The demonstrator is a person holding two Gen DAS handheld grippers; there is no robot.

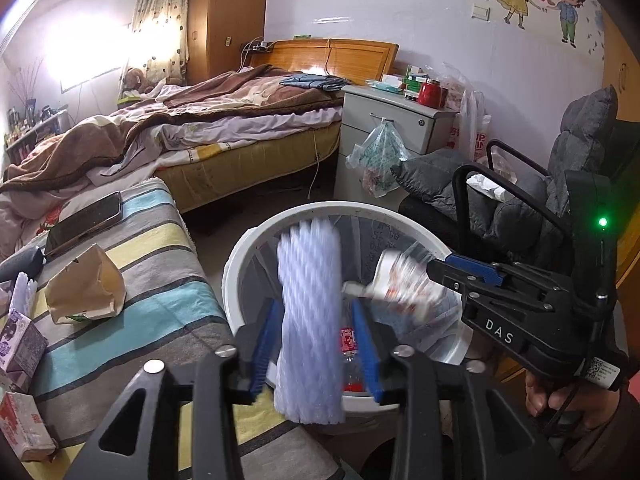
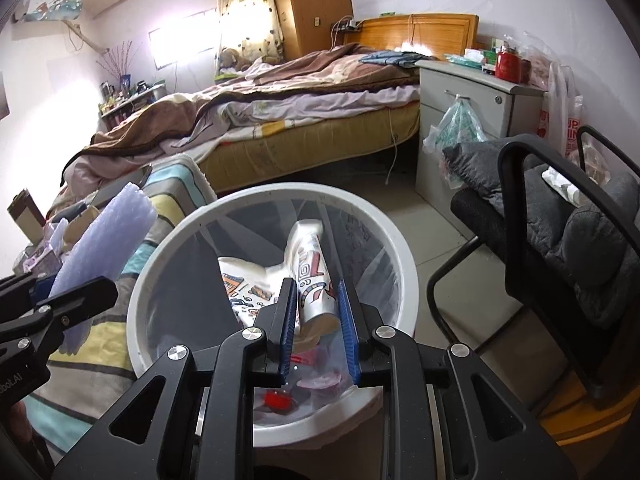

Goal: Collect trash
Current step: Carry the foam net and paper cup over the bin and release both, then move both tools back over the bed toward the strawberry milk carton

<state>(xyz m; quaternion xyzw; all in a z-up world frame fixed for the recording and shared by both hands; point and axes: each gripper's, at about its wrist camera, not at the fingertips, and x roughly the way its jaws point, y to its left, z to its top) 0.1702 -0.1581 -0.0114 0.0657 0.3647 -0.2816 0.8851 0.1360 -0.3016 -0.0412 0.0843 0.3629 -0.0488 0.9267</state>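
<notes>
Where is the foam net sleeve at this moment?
In the left wrist view the foam sleeve stands between the left gripper's fingers, over the near rim of the white bin, right of the striped bench.

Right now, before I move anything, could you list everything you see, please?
bin: one, white, on the floor
bottle: one, clear with red label, in bin
foam net: one, pale lilac, over bin
wrapper: one, white with print, over bin
cover: one, striped, left of bin
paper bag: one, brown, on cover
phone: one, dark, on cover
bed: one, brown blanket, behind
cabinet: one, grey, beside bed
chair: one, black, grey cushion, right of bin
left gripper: black, blue pads, open around foam net
right gripper: black, blue pads, shut on wrapper
hand: one, on right gripper's handle
</notes>
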